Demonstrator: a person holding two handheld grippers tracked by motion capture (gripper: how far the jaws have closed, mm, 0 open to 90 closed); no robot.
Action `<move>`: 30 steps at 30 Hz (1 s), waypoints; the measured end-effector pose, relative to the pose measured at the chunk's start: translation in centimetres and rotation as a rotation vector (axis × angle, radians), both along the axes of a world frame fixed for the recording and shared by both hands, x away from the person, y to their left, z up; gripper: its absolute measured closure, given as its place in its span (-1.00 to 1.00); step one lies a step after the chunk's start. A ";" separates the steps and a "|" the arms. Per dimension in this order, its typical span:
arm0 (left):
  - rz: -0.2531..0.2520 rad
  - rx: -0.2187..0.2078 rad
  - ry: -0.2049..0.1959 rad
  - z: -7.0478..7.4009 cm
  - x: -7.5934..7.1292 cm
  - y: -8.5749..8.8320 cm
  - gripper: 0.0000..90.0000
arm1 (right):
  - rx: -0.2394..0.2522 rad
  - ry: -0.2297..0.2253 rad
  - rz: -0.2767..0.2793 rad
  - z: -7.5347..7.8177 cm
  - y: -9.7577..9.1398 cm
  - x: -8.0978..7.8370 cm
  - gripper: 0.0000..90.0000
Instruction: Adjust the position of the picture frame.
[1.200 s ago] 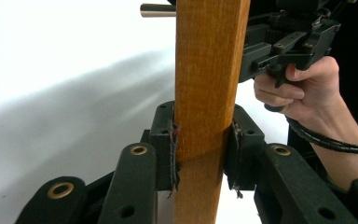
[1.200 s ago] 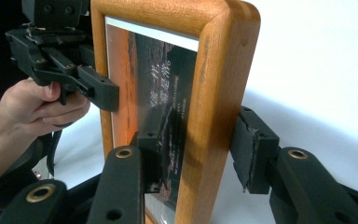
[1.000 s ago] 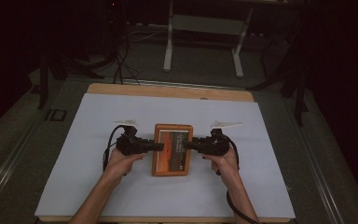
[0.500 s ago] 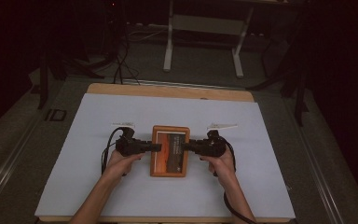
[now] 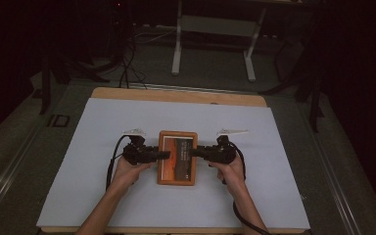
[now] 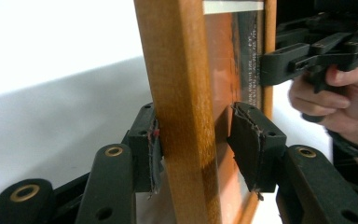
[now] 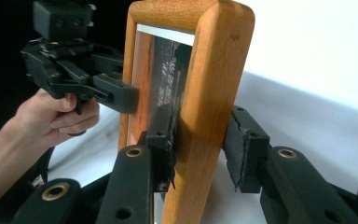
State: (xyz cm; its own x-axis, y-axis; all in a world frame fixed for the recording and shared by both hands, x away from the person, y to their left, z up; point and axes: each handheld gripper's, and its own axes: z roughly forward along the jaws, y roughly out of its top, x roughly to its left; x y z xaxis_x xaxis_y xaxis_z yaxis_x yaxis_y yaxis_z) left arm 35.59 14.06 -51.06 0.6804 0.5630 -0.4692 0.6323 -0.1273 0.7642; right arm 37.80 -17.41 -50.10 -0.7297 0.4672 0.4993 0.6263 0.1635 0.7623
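Note:
A wooden picture frame (image 5: 177, 156) with an orange print lies level at the middle of the white table. My left gripper (image 5: 164, 155) straddles its left rail and my right gripper (image 5: 194, 152) its right rail. In the left gripper view the rail (image 6: 182, 93) stands between my left gripper's (image 6: 196, 112) jaws, which have just been opening: one pad lies against the wood's back and the other stands off the glass side. In the right gripper view the rail (image 7: 214, 84) stands between my right gripper's (image 7: 201, 119) jaws, with a slim gap at the outer pad (image 7: 240, 140).
A white sheet (image 5: 127, 196) covers the wooden table, with wide bare room on every side of the frame. Behind the table stand a metal stand (image 5: 215, 29) and floor cables (image 5: 127, 68) in the dark.
The frame sits a touch further left than a second ago. Both hands stay at its two side rails.

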 end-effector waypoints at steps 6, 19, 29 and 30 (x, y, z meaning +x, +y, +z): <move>0.085 0.084 -0.046 0.3 -0.5 -0.4 0.17 | -0.036 0.016 -0.021 -0.5 0.1 0.7 0.43; 0.129 0.058 0.024 -0.5 1.0 0.2 0.25 | -0.068 0.062 -0.074 -1.4 0.3 1.2 0.37; 0.128 0.025 0.106 -1.8 2.3 0.2 0.22 | -0.064 0.129 -0.103 -2.6 0.3 1.7 0.29; 0.134 0.027 0.120 -1.9 2.4 0.2 0.21 | -0.066 0.135 -0.103 -2.8 0.4 1.7 0.28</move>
State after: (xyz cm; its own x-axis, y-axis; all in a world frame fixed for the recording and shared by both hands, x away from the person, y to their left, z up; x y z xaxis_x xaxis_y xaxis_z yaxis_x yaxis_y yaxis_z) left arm 38.00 14.21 -52.98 0.5382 0.6585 -0.5260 0.7314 -0.0549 0.6797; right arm 39.53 -17.02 -52.91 -0.6045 0.5714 0.5551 0.7382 0.1398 0.6599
